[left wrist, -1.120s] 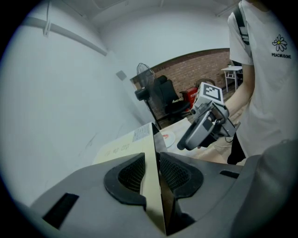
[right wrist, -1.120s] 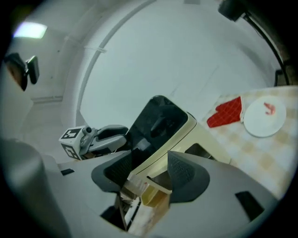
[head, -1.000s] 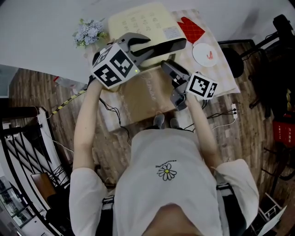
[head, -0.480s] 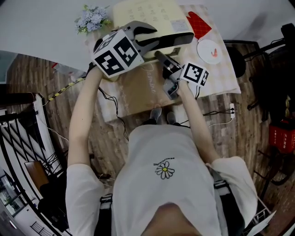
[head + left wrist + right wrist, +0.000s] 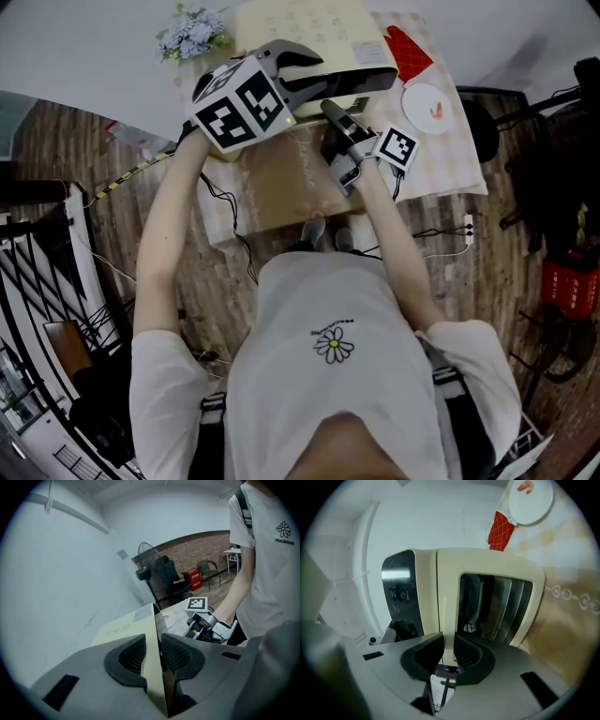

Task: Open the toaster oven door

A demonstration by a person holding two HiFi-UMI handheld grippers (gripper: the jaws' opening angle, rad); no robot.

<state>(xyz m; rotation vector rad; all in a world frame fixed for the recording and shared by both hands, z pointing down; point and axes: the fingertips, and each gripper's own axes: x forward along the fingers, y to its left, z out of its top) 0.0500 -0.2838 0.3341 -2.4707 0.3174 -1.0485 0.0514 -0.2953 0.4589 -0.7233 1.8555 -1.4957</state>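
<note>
A cream toaster oven (image 5: pixel 309 37) stands on the table, its glass door (image 5: pixel 497 606) facing me and its dark control panel (image 5: pixel 399 595) beside it. My left gripper (image 5: pixel 314 80) is shut on the oven's upper front edge (image 5: pixel 151 634), with both pads pressed against it. My right gripper (image 5: pixel 334 114) is at the oven front. Its jaws are closing, and the cream door handle (image 5: pixel 446 597) fills the gap between the pads (image 5: pixel 468 656). The left gripper view also shows the right gripper (image 5: pixel 206 620) low beside the oven.
A white plate (image 5: pixel 424 101) and a red cloth (image 5: pixel 405 52) lie right of the oven on a checked tablecloth (image 5: pixel 459 159). A bunch of pale flowers (image 5: pixel 192 33) sits at its left. A brown mat (image 5: pixel 281 183) covers the table in front.
My right gripper has moved up and left to the oven's front, and its jaws have closed onto the door handle. The left gripper has kept its hold on the oven.
</note>
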